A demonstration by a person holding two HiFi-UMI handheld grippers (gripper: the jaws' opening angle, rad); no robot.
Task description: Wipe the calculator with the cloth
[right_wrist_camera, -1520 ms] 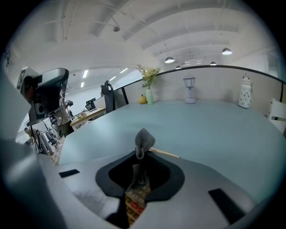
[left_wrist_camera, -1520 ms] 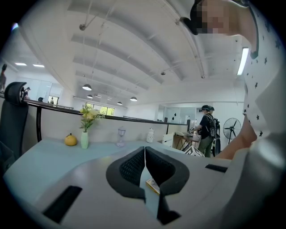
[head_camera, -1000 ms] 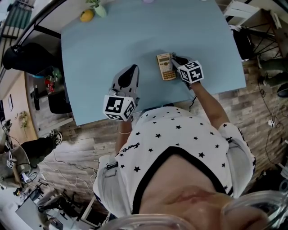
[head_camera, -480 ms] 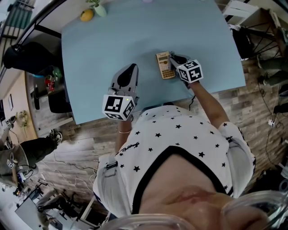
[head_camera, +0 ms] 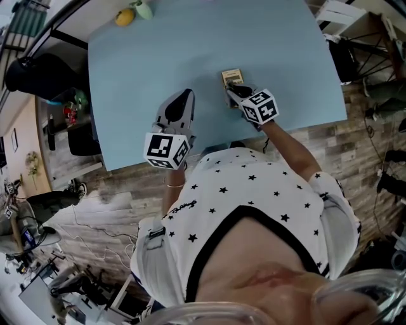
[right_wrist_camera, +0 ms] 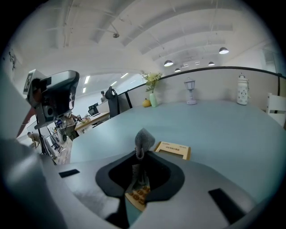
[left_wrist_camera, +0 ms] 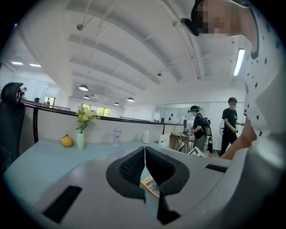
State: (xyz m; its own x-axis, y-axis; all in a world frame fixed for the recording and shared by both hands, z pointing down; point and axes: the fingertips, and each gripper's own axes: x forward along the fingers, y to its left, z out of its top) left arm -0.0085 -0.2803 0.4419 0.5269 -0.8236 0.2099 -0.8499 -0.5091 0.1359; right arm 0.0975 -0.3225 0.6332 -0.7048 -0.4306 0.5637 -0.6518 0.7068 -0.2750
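Observation:
A tan calculator [head_camera: 231,81] lies on the pale blue table [head_camera: 139,76], right of centre near the front edge. My right gripper [head_camera: 235,92] is over its near half, shut on a small grey cloth [right_wrist_camera: 143,139]. In the right gripper view the cloth sticks up between the jaws, with the calculator [right_wrist_camera: 172,150] underneath and beyond. My left gripper [head_camera: 181,105] rests on the table to the left of the calculator, jaws together and nothing held. A corner of the calculator [left_wrist_camera: 150,185] shows below the tips of the left gripper [left_wrist_camera: 145,150] in its own view.
A yellow fruit [head_camera: 124,16] and a pale green vase [head_camera: 144,9] stand at the table's far left corner. A small lamp [right_wrist_camera: 191,91] and a white jar [right_wrist_camera: 241,89] stand along the far edge. A black chair [head_camera: 32,73] is left of the table. People stand in the background.
My right gripper with the cloth has moved left from beside the calculator onto its near half. The left gripper has stayed in place.

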